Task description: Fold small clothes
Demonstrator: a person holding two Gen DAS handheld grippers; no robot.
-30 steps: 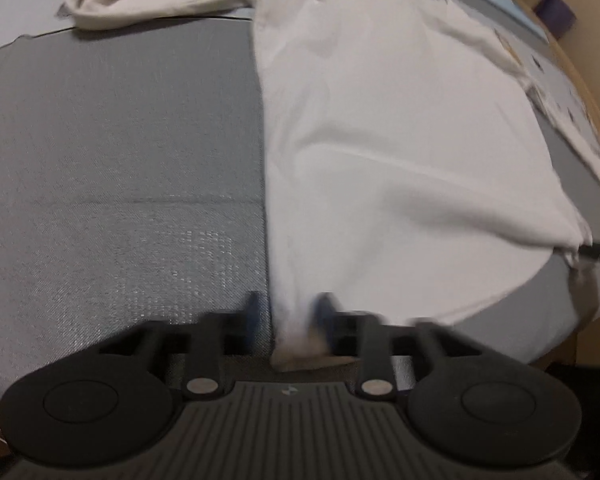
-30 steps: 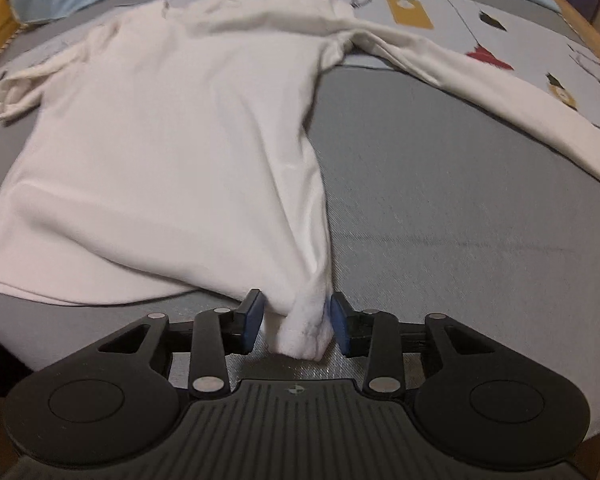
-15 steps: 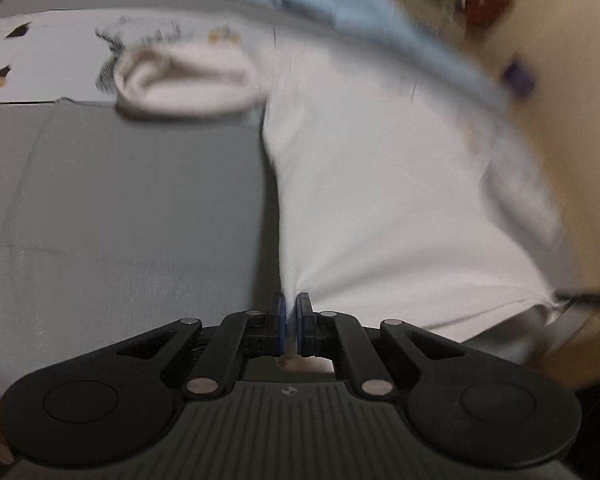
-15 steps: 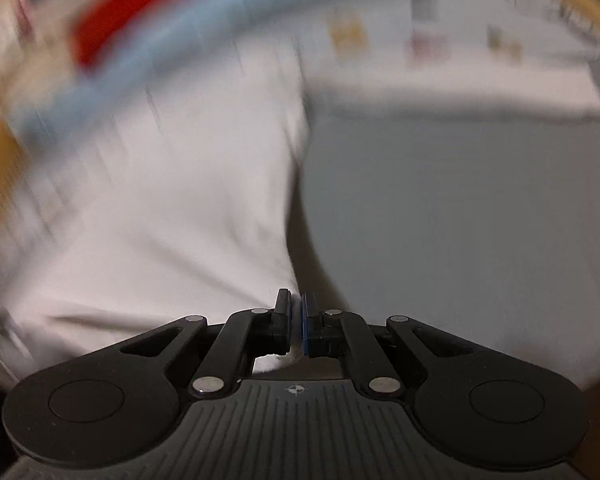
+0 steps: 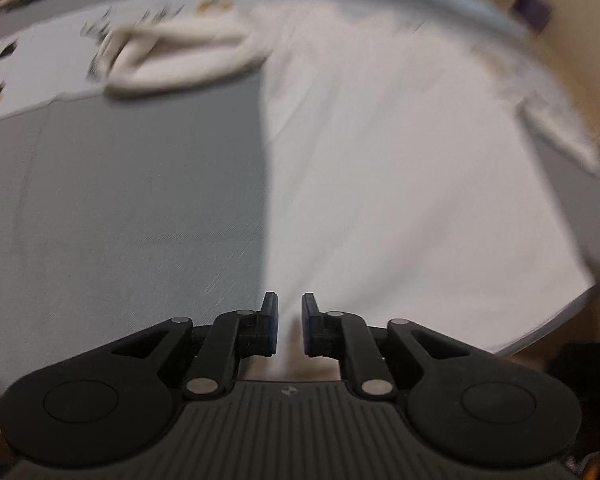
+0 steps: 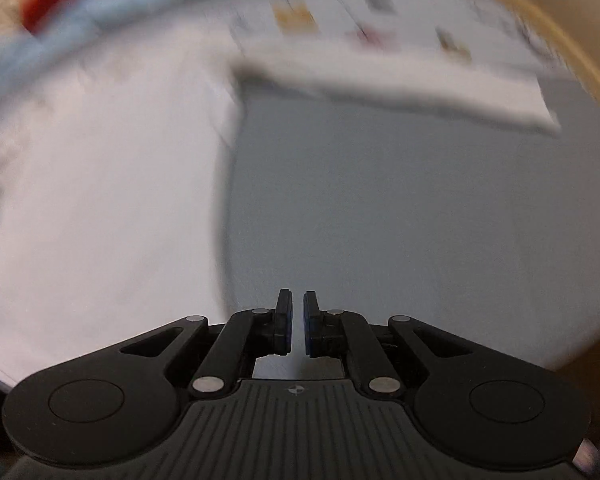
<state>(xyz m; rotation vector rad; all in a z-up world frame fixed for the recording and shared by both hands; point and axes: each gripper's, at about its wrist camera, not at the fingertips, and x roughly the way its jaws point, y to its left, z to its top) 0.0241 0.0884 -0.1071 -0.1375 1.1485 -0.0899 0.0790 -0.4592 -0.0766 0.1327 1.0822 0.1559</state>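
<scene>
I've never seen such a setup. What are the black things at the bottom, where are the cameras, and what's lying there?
A person holds a hand-held gripper in each hand; a wide-angle camera on each looks along its two fingers. One picture comes from the left hand-held gripper, the other from the right hand-held gripper. A white shirt lies spread on a grey surface; both pictures are blurred. The left jaws have just been opening slightly, with the shirt's edge filling the gap between them. The right jaws are shut; whether they pinch cloth I cannot tell.
</scene>
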